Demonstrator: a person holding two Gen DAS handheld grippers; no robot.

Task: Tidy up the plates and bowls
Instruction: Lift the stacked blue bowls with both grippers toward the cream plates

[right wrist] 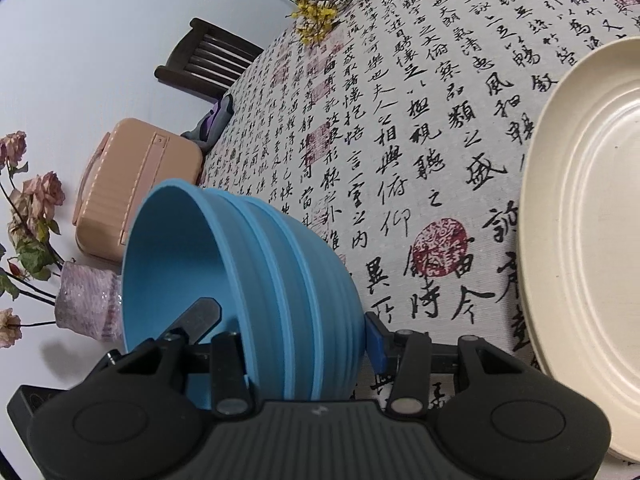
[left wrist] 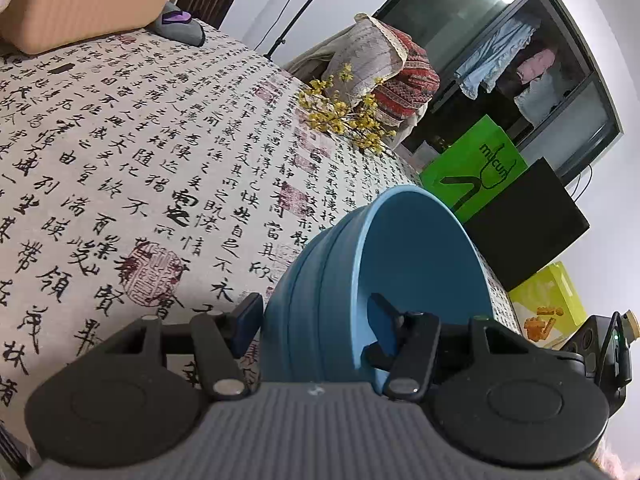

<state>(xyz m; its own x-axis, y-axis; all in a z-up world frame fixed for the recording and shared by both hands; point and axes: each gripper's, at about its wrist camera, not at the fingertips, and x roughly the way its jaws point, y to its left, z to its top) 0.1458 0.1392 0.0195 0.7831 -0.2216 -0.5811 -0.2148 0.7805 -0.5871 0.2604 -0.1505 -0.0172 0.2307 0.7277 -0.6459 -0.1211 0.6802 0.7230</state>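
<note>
The blue bowls (right wrist: 256, 280) look like matt plastic, smooth with fine ridges round the outside. Cream plate (right wrist: 592, 240) on the right is smooth too, slight sheen, plastic I'd guess. The table (left wrist: 140, 152) wears a woven cloth (right wrist: 420, 128) printed with calligraphy, kinda coarse. Both tools, left (left wrist: 312, 320) and right (right wrist: 294, 320), are matt black plastic with small metal pins. The far chair (right wrist: 208, 60) is dark wood.
</note>
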